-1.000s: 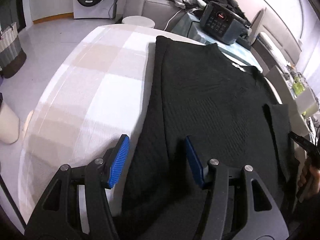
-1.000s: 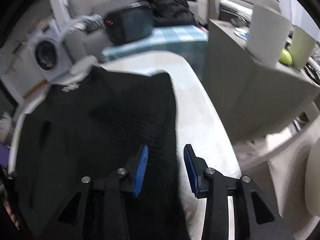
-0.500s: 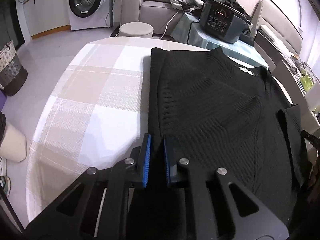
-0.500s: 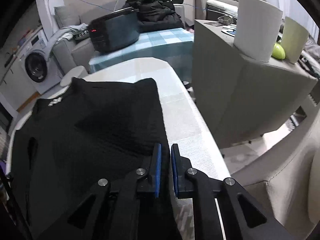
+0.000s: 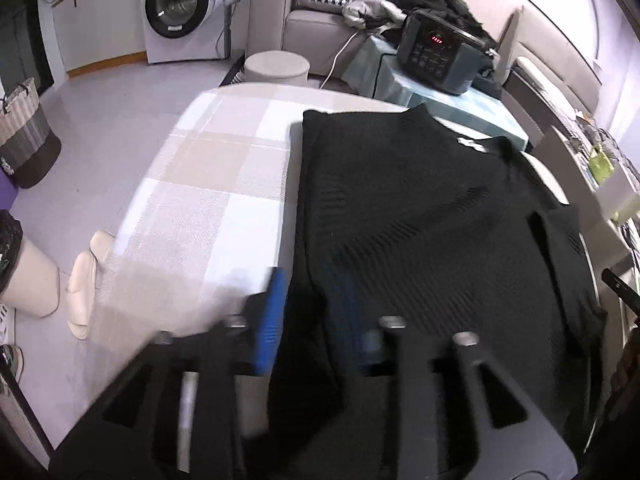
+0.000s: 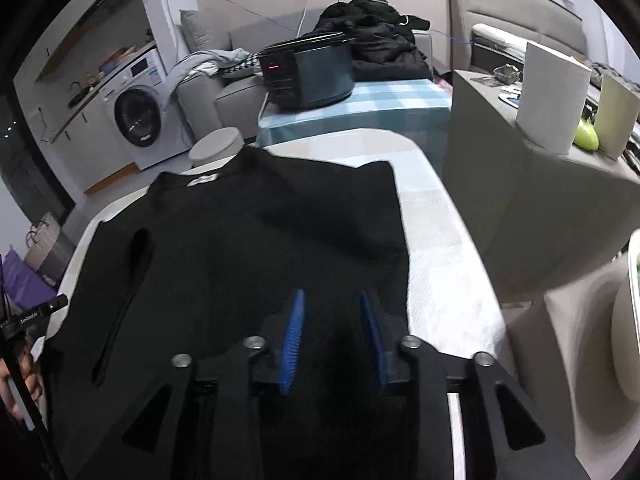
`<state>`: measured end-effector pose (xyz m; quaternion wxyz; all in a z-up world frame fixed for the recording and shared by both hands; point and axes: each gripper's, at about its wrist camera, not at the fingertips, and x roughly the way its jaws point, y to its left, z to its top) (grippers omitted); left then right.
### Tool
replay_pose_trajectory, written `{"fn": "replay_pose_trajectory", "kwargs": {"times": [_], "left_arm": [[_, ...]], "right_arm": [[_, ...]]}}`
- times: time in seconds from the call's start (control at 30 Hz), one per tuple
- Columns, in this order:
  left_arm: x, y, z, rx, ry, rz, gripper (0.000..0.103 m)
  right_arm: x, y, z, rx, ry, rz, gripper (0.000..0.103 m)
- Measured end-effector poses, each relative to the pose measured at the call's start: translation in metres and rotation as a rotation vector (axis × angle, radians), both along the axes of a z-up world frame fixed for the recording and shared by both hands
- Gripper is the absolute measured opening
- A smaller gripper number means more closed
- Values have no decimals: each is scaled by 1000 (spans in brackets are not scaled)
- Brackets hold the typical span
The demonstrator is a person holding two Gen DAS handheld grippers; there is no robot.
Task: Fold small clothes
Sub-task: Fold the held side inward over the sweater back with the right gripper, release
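Note:
A black knit sweater (image 5: 420, 216) lies flat on a checked tablecloth (image 5: 208, 184), its sides folded in, collar at the far end. It also shows in the right wrist view (image 6: 248, 248). My left gripper (image 5: 312, 320) is open over the sweater's near left edge, its image blurred. My right gripper (image 6: 332, 336) is open over the sweater's near right part, holding nothing.
A dark cooker (image 5: 436, 56) stands on a blue checked table beyond. A washing machine (image 5: 180, 8), sofa and round stool (image 5: 276, 68) are behind. A grey cabinet (image 6: 520, 184) with a paper roll stands right of the table. Slippers (image 5: 84, 292) lie on the floor.
Both grippers were open a second ago, shut on the sweater's near edge half a second ago, and have opened again and let it go.

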<state>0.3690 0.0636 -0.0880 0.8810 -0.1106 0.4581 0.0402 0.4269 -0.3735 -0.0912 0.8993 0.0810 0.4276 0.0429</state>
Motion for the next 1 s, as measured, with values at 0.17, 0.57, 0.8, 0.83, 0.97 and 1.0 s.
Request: {"fn": "replay_pose_trajectory", "kwargs": {"times": [0.17, 0.57, 0.8, 0.83, 0.97, 1.0], "left_arm": [[-61, 5, 23, 32, -52, -23, 66], [-202, 21, -5, 14, 2, 3, 93], [-234, 16, -20, 34, 6, 0, 85], [-235, 14, -20, 42, 10, -10, 80], [-249, 5, -23, 64, 19, -59, 64], [-251, 4, -25, 69, 35, -69, 56]], "right_arm": [[-36, -2, 15, 29, -31, 7, 75], [-159, -18, 25, 21, -70, -1, 90], [-216, -22, 16, 33, -72, -6, 90], [-222, -25, 14, 42, -68, -12, 90], [-246, -37, 3, 65, -47, -32, 90], [-251, -38, 0, 69, -42, -27, 90]]}}
